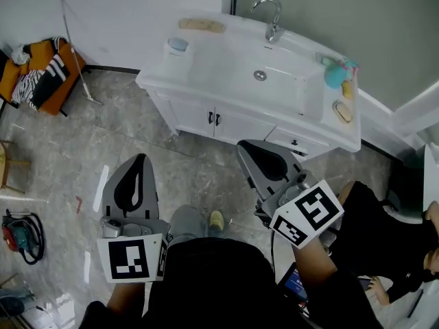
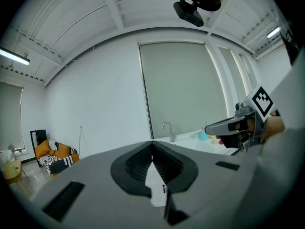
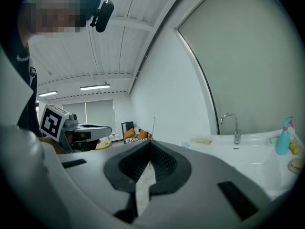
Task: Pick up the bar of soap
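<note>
Progress nil so far: nothing picked up, nothing touched. Grey tiled floor fills most of the head view. The person stands on it facing a white vanity that runs from upper middle to the right of the frame, with a basin and faucet in it.

Next the left gripper, lower left of centre, and the right gripper, centre right. Both sit in front of the vanity cabinet, short of the counter top, pointing roughly level toward it. Each gripper's own view shows its jaws closed tip to tip with nothing between them, so both are empty.

A teal spray bottle stands at the right end of the counter, beside the basin. The bar of soap, which I take to be the pale oval in a small dish, lies just below that bottle in the frame, near the counter's right front edge. It is well apart from both grippers; the right one is nearer. A yellowish flat pad at the counter's back left could be a sponge, can't tell.

Left to do, by my reading: everything. Close in on the counter's right end, spread the right jaws, bring them around the bar, close, lift. Bar in a dish is probably slick, so the grip may slip.
</note>
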